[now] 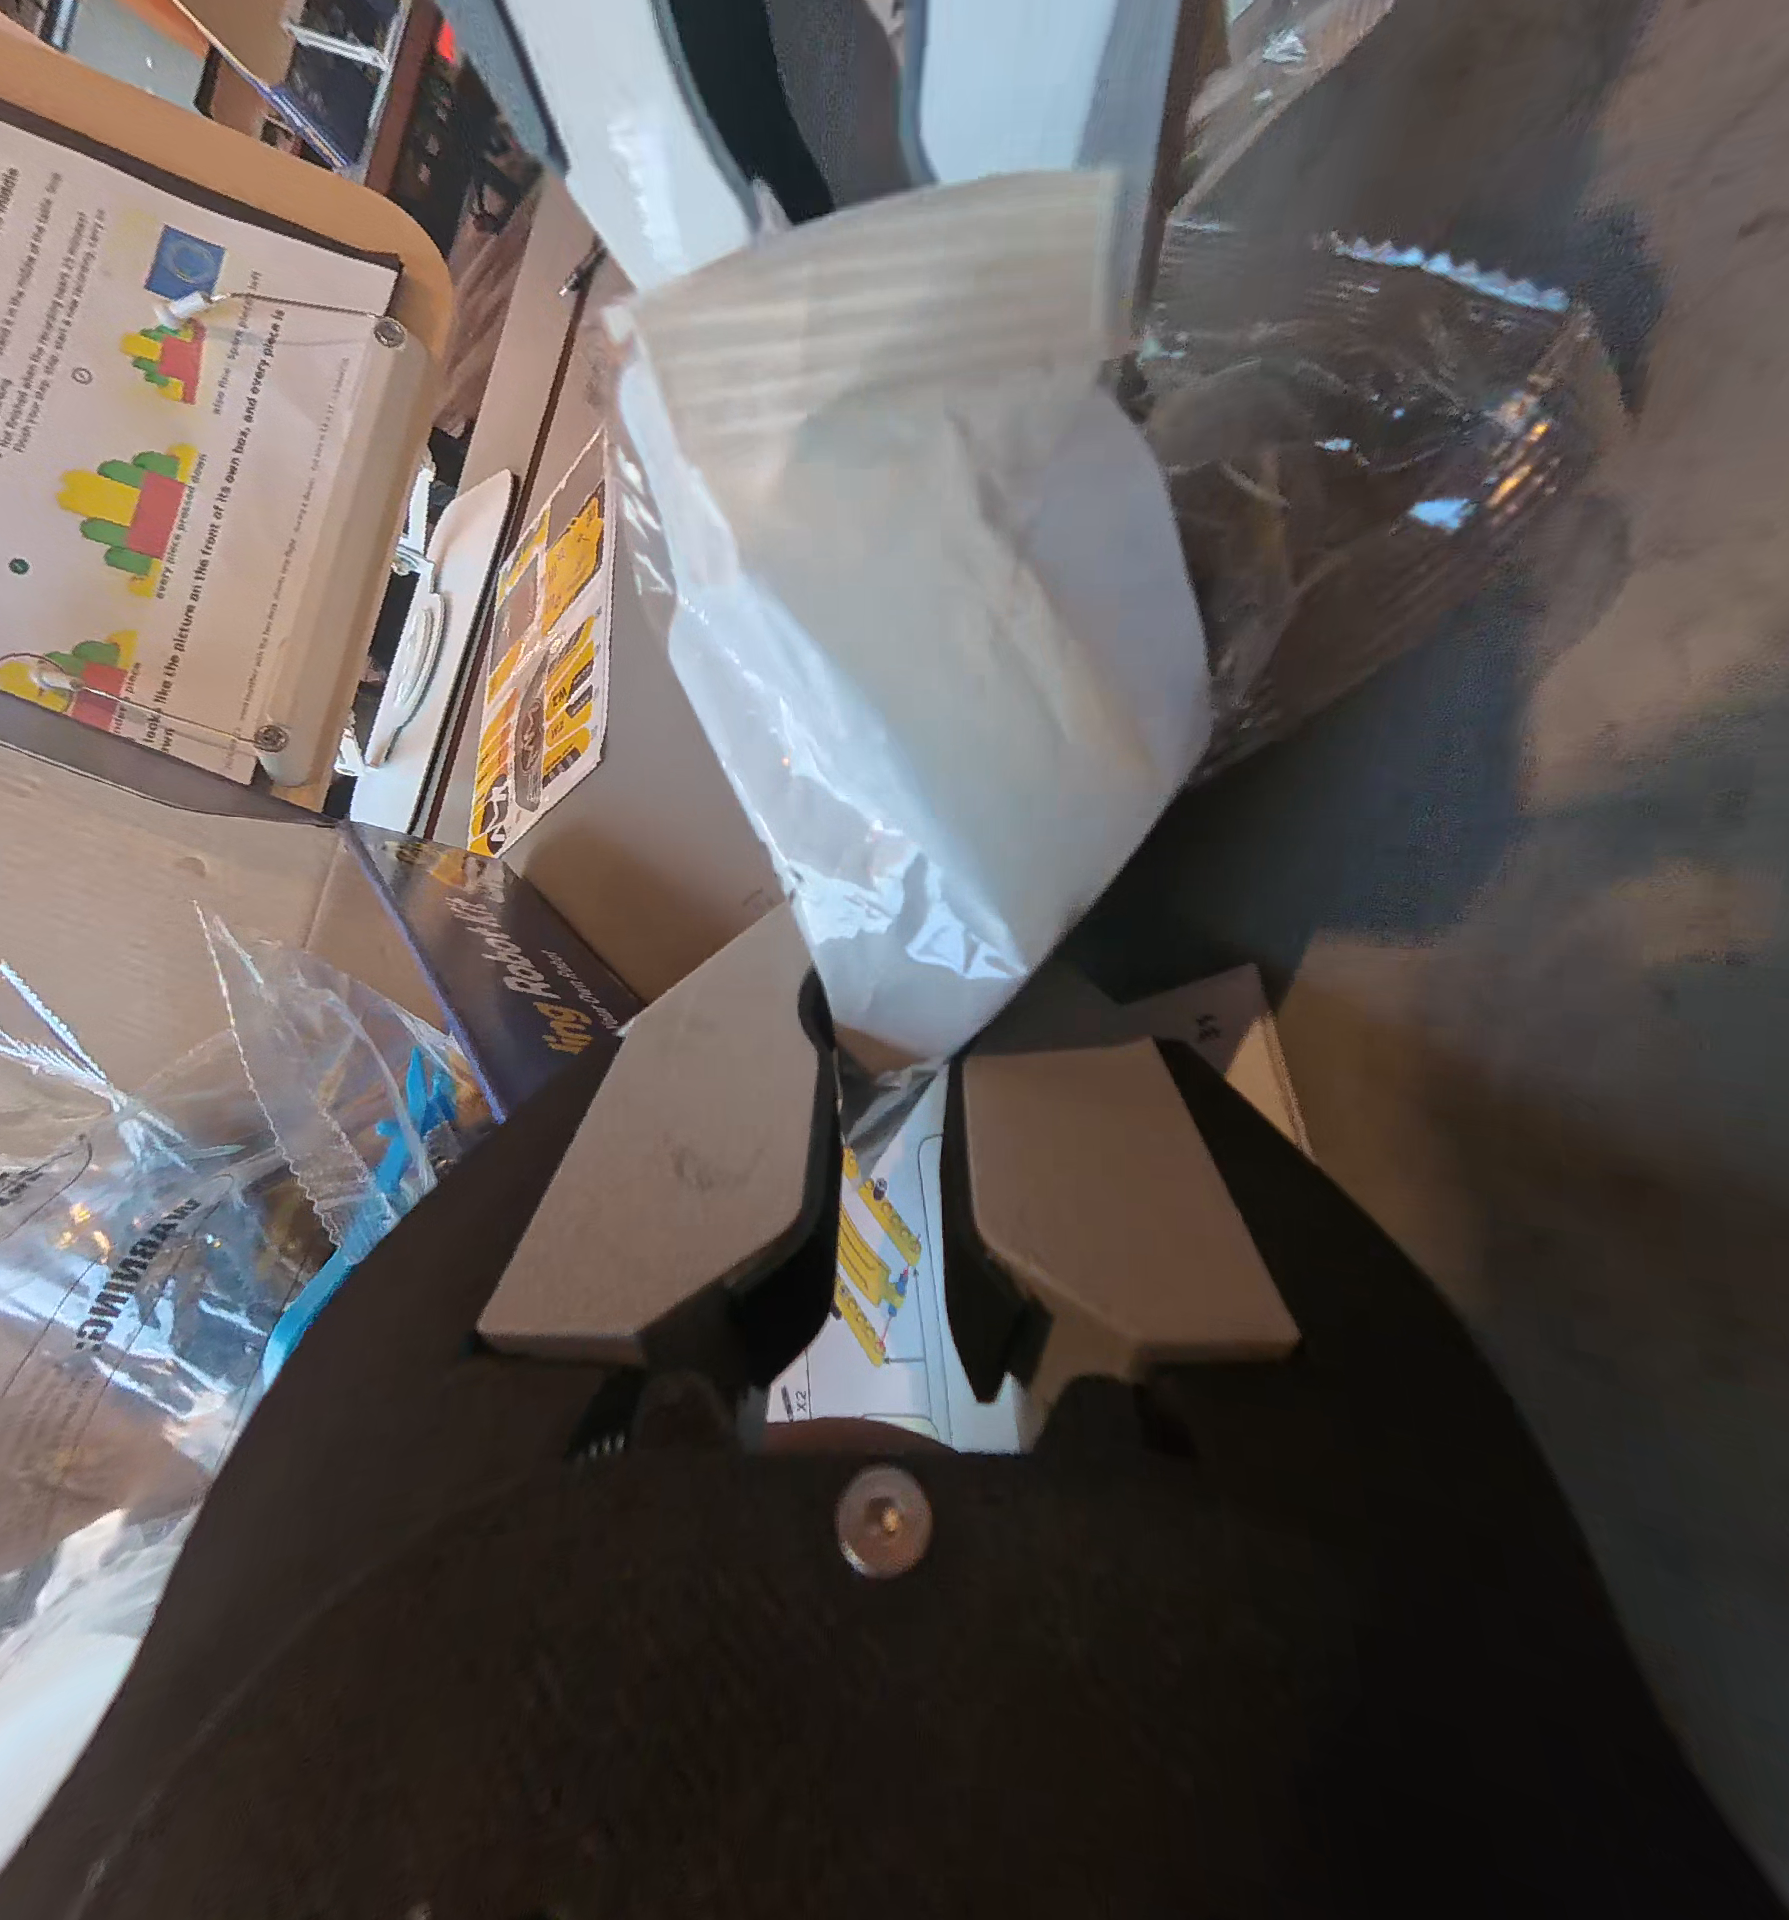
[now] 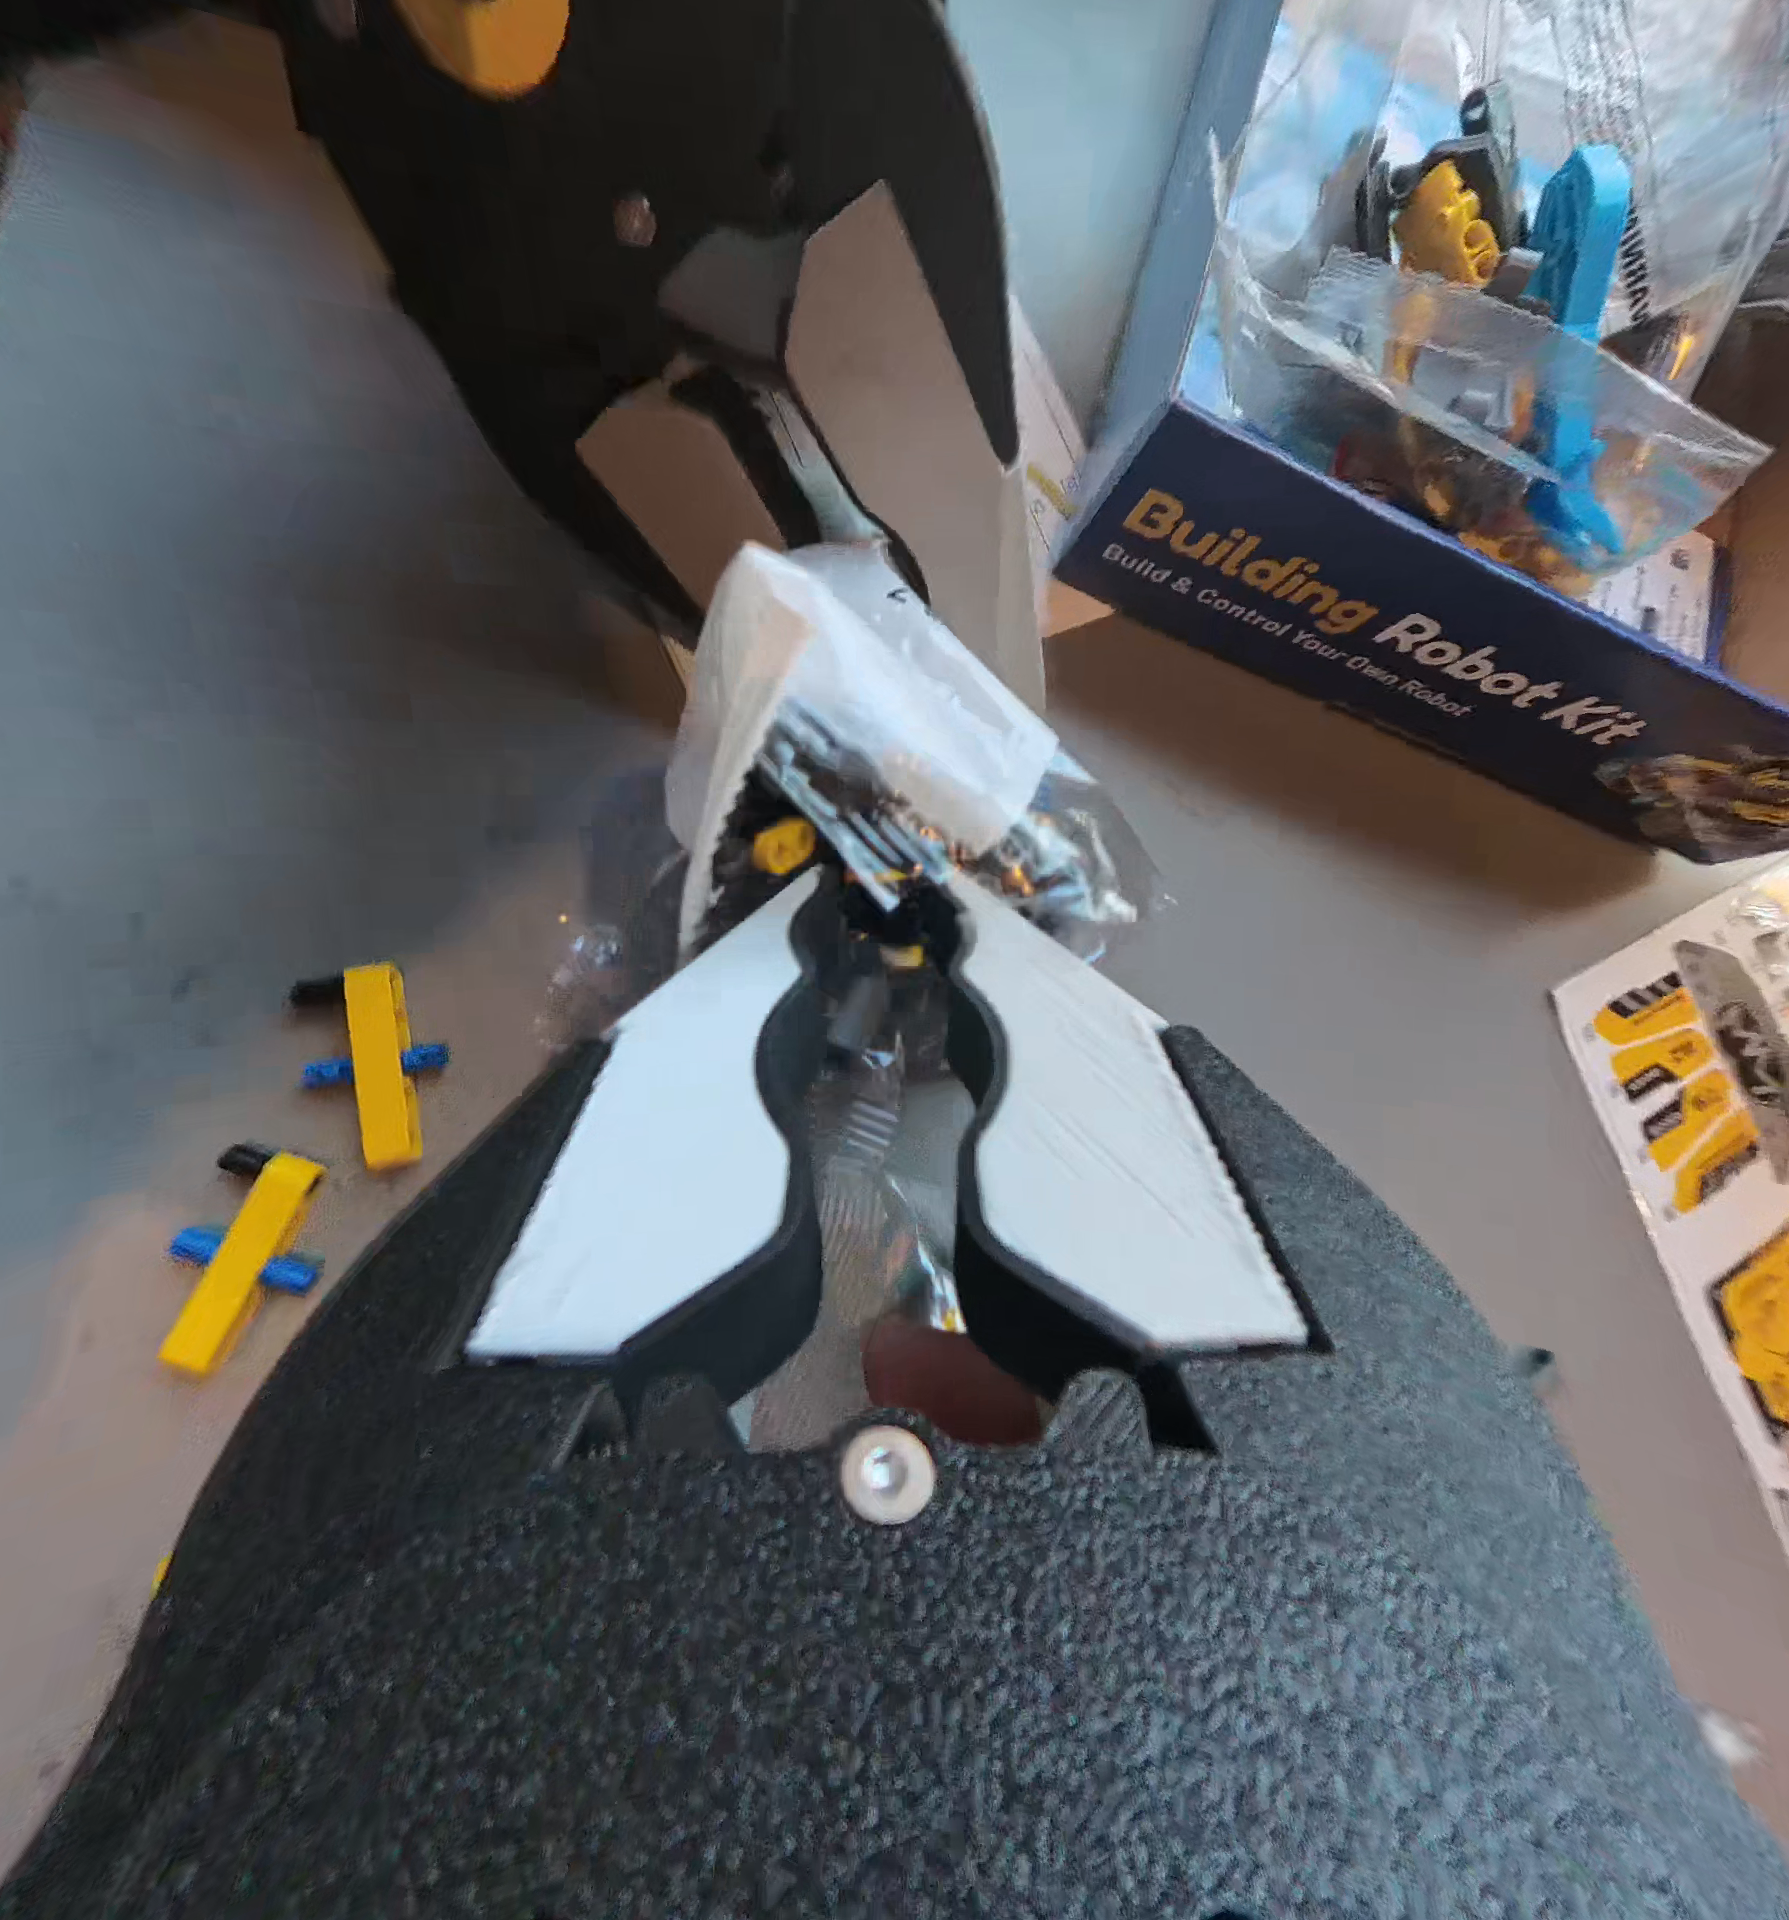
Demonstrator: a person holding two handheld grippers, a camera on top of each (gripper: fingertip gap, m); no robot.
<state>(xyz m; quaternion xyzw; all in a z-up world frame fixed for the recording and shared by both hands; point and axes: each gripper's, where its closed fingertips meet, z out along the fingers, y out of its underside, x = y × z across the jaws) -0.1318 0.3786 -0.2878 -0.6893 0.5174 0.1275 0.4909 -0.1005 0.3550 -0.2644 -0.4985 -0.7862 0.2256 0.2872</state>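
Two grippers pinch one crinkled clear plastic bag over a grey table.

The bag is thin, shiny and wrinkled, with a white paper patch on it; inside are small black and yellow plastic parts. In the centre of the right wrist view the right gripper has its white-faced fingers closed on the bag's near end, while the left gripper from the upper left closes on its far end (the bag hangs between them). In the left wrist view the left gripper nips the bag at its narrow corner. At the upper right of the right wrist view, a dark blue cardboard box holds another clear bag with blue and yellow pieces. Two flat yellow beams with blue pins lie at the left, and a glossy sticker sheet lies at the right edge.
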